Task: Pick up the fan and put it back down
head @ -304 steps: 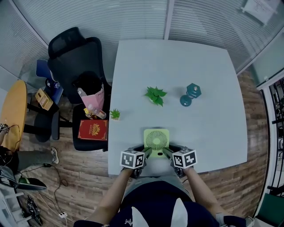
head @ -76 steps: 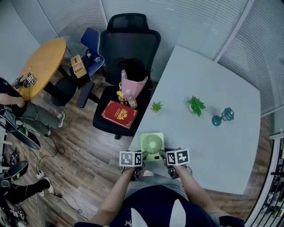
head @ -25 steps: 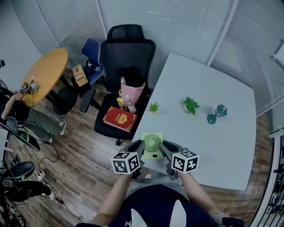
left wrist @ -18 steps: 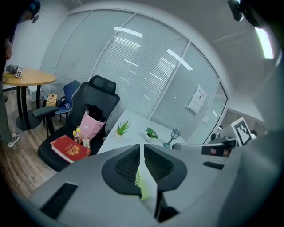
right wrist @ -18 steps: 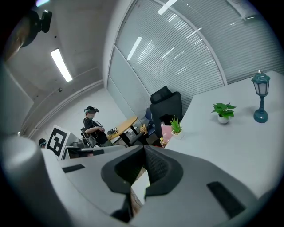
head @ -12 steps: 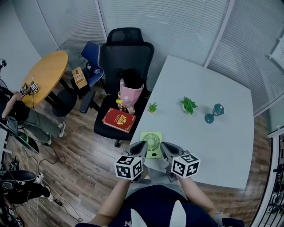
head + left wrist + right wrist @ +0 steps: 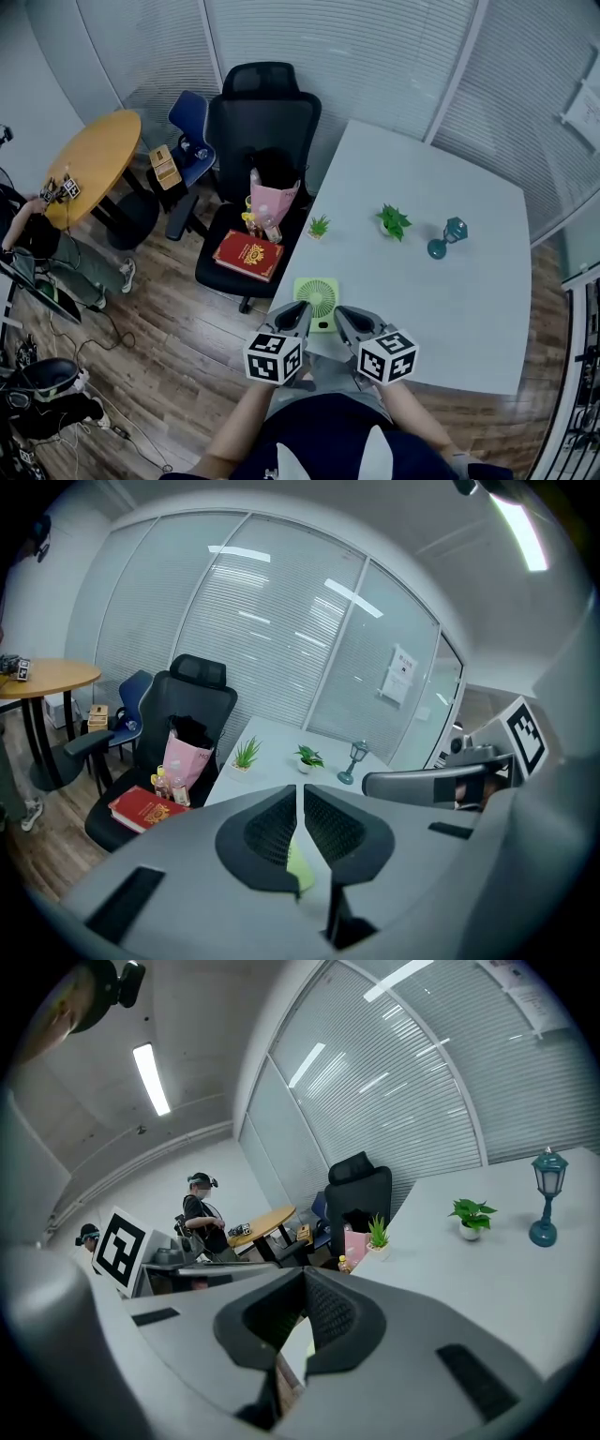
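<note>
Only the head view shows the whole fan (image 7: 319,298), at the desk's (image 7: 459,291) near edge. The gripper views catch just a green sliver. The left gripper (image 7: 300,808) has just been closing, its jaws nearly together on nothing; the right gripper (image 7: 302,1302) is fully closed, empty.

— Where does the head camera sit?
— High over the pale grey rectangular table (image 7: 469,314), looking steeply down from well back.
— And the other two?
— One rides on the left gripper (image 7: 301,308), one on the right gripper (image 7: 339,311), close behind the jaws, facing across it. Both catch the teal lantern ornament (image 7: 353,759).
</note>
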The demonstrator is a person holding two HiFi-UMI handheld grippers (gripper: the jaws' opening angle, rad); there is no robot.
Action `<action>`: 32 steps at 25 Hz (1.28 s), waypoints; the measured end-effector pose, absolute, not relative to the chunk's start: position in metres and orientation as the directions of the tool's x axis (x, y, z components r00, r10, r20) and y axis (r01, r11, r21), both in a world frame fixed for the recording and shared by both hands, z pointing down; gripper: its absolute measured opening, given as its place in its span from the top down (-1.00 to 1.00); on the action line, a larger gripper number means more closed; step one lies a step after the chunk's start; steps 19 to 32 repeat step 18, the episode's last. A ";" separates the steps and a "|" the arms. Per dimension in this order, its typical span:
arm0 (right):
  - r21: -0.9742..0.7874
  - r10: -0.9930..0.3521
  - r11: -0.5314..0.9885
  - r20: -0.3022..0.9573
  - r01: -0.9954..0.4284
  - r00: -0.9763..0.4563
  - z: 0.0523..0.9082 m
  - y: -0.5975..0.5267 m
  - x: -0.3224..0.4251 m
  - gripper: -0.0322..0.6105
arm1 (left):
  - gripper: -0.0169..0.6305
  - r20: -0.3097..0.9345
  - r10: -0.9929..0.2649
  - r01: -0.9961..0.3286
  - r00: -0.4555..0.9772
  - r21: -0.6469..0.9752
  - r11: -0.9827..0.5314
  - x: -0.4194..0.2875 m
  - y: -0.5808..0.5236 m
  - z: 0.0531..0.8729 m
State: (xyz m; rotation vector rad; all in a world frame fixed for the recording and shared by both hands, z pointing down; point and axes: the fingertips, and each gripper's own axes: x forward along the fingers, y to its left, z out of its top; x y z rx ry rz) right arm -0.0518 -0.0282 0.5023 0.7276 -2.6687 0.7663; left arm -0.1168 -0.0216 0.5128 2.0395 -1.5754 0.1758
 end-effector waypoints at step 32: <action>-0.409 -0.374 0.744 0.401 -0.529 -0.836 0.505 -0.012 -0.049 0.89 | 0.88 0.428 -0.845 -0.929 0.322 0.316 -0.193 -0.103 -0.008 0.509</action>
